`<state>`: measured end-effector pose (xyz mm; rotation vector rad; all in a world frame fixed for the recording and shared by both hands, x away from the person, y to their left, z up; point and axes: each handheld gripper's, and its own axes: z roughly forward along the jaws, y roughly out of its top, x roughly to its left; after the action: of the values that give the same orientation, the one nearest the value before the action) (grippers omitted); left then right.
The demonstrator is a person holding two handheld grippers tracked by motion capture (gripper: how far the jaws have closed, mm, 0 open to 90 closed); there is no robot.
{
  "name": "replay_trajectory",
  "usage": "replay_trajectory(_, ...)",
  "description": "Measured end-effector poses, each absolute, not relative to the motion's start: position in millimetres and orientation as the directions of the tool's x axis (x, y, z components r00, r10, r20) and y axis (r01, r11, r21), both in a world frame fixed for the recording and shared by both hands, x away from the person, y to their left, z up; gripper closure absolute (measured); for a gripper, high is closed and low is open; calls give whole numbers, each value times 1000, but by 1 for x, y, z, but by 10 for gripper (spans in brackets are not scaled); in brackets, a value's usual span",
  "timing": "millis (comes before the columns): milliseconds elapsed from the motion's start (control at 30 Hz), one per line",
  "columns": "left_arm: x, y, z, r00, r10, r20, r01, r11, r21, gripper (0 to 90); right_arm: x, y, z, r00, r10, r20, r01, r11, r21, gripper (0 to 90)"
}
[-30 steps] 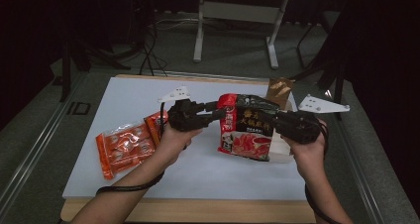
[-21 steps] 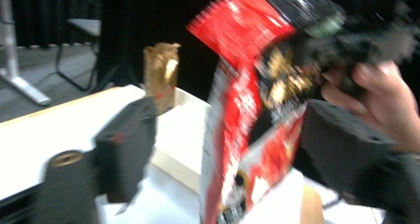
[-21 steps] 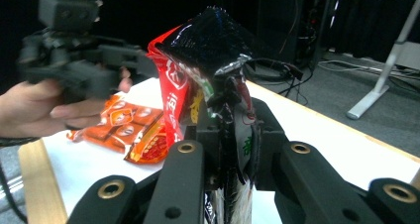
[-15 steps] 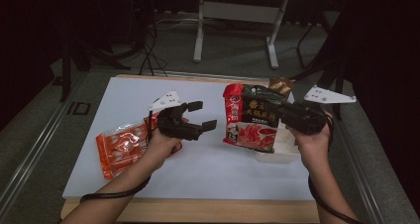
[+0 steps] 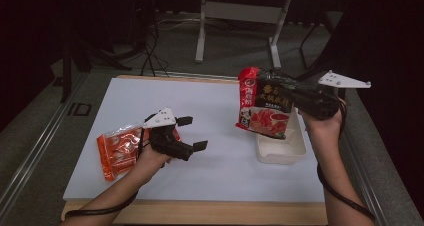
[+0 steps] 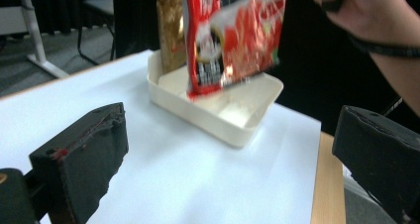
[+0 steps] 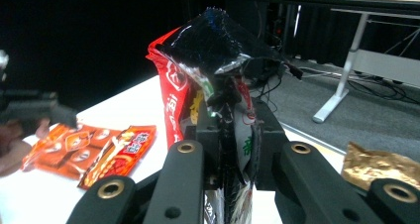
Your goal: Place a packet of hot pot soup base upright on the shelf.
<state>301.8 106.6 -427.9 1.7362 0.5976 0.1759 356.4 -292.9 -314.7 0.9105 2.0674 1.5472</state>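
Orange packets point(image 5: 119, 151): 2 are laid flat at the table's point(image 5: 220, 171) left edge, just beside the left hand.
Left gripper point(image 5: 192, 134): jaws have just been opening and are now spread wide, with nothing between them.
Red packet point(image 5: 263, 102): it is pinched at its top edge by the right gripper point(image 7: 233, 130) and hung over the white tray point(image 5: 280, 153).
Risk: the thin foil edge could be lost from the pinch, or the packet could be dropped onto the rim instead of inside.

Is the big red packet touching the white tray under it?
Apart. In the left gripper view the red packet hangs from the right claw with its bottom edge above the white tray, the tray's pale inside showing beneath it.
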Motion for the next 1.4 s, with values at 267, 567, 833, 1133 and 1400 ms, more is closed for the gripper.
replay_trajectory(267, 286, 119, -450, 853, 497, -160, 279, -174, 944, 11, 377, -311, -311, -673, 737, 63, 252, 149, 956, 786)
replay_trajectory(567, 269, 130, -471, 838, 523, -155, 295, -196, 935, 11, 398, -328, -317, -636, 769, 61, 259, 138, 956, 784)
replay_trajectory(833, 255, 139, -482, 823, 546, -156, 305, -193, 933, 11, 411, -341, -327, -606, 793, 56, 271, 140, 952, 785)
replay_trajectory(1133, 248, 146, -493, 810, 559, -180, 330, -179, 927, 11, 426, -354, -350, -600, 798, 54, 287, 152, 946, 783)
replay_trajectory(1400, 249, 148, -497, 804, 564, -187, 335, -170, 927, 11, 434, -355, -370, -608, 793, 41, 304, 184, 935, 781)
